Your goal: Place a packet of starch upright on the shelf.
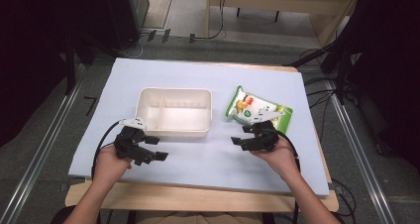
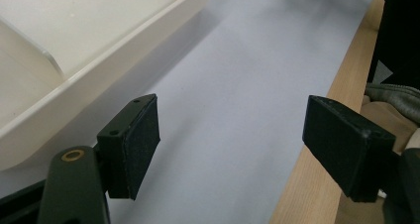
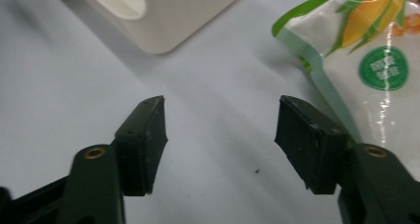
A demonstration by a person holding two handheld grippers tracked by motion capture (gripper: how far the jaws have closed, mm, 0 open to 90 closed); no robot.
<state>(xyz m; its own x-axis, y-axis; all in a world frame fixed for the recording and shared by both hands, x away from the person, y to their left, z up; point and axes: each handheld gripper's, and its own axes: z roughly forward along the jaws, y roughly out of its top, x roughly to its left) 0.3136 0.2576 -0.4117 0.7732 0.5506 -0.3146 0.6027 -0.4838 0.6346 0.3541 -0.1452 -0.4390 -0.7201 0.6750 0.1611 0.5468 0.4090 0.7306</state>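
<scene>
Green-edged corn packet [image 3: 376,60] cut off beside spread right gripper [image 3: 220,144].

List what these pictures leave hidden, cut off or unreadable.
- Snack bag: in the high view its near edge is hidden behind the right gripper; in the right gripper view the frame's right and top edges cut it off.
- Bag print: too small in the high view, blurred in the right gripper view.
- White tray: both gripper views show just a corner, cropped by the frame.
- Left gripper: its body is hidden under the hand in the high view.
</scene>
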